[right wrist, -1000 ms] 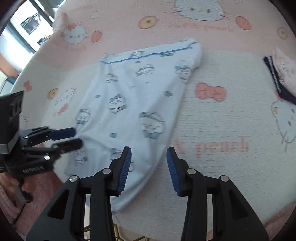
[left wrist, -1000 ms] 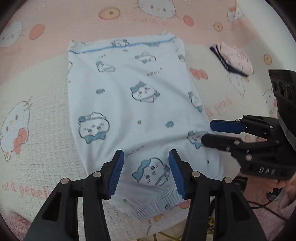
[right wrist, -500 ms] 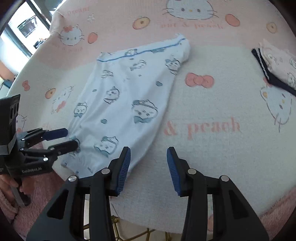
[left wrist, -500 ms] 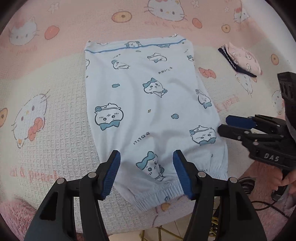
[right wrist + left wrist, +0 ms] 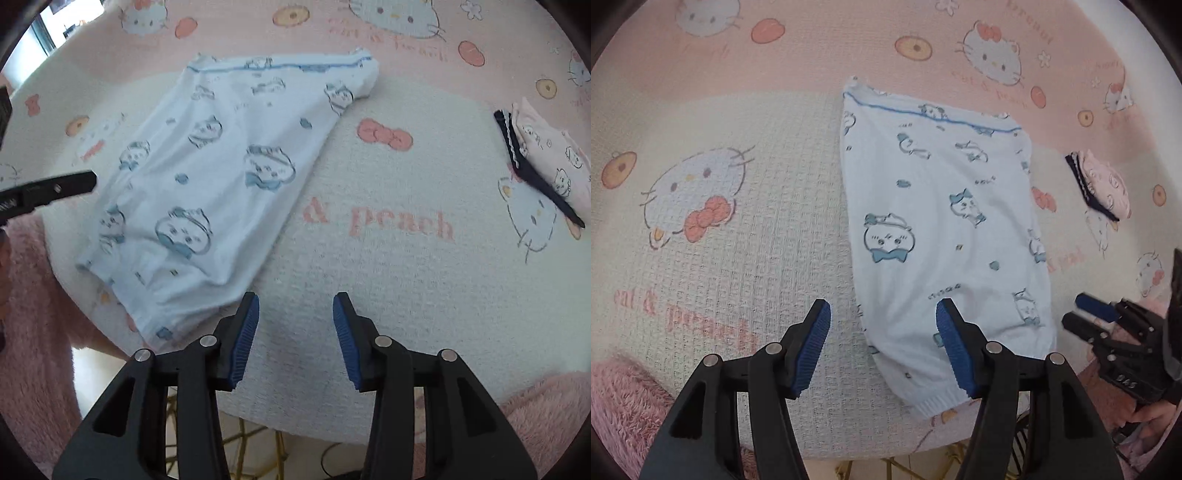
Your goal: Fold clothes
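Note:
A light blue garment (image 5: pixel 942 240) printed with cartoon faces lies flat on the blanket, blue-trimmed edge far, ribbed hem near. My left gripper (image 5: pixel 882 317) hangs open above its near left edge, with cloth and bare blanket below the gap and nothing pressed. In the right wrist view the same garment (image 5: pixel 221 166) fills the left half. My right gripper (image 5: pixel 295 306) stands open over bare blanket just right of the garment's near corner. It also shows at the far right of the left wrist view, as the right gripper (image 5: pixel 1075 311) off the hem. One finger of the left gripper (image 5: pixel 74 184) pokes in from the left.
A folded pink garment with dark trim (image 5: pixel 1104 181) (image 5: pixel 554 162) lies at the far right. The pink and cream cat-print blanket (image 5: pixel 406 221) covers the table. Its front edge runs just under both grippers, with floor and gold legs (image 5: pixel 243 439) below. Pink fuzzy fabric (image 5: pixel 29 314) sits at the left.
The left gripper slid left along the hem from the garment's middle to its left edge, and its jaws widened. The right gripper drew off the garment's right side onto bare blanket.

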`<action>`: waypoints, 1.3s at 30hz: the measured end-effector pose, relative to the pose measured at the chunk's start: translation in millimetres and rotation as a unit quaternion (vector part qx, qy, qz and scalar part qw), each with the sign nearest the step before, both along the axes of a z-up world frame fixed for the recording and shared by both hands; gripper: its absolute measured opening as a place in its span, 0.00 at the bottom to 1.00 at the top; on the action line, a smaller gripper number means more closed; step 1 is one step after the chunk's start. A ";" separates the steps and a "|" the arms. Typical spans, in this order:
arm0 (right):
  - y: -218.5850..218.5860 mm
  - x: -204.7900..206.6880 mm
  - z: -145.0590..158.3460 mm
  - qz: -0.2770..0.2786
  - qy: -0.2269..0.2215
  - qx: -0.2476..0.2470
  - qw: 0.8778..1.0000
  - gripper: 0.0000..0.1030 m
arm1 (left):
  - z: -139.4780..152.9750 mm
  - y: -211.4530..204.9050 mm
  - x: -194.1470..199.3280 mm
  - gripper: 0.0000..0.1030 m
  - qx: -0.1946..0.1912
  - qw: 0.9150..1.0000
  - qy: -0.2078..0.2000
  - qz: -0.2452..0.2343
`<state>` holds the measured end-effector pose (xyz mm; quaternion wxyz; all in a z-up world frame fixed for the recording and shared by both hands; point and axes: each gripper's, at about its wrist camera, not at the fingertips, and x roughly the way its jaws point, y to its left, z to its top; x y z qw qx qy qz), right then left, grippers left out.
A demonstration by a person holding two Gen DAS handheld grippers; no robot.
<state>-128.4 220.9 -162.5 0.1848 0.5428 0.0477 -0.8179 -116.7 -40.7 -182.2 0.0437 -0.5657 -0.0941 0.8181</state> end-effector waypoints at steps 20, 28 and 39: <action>-44.5 8.8 -18.3 0.041 -0.007 -0.101 0.994 0.42 | -23.4 -27.7 27.4 0.64 0.056 0.996 -0.053 0.041; -65.2 23.8 -39.6 0.082 -0.041 -0.014 0.996 0.43 | -10.3 -35.5 34.3 0.63 0.028 0.997 -0.051 0.040; -15.0 5.3 -6.7 0.017 -0.045 -0.116 0.992 0.44 | 23.4 5.5 -18.1 0.63 -0.035 0.997 0.039 -0.059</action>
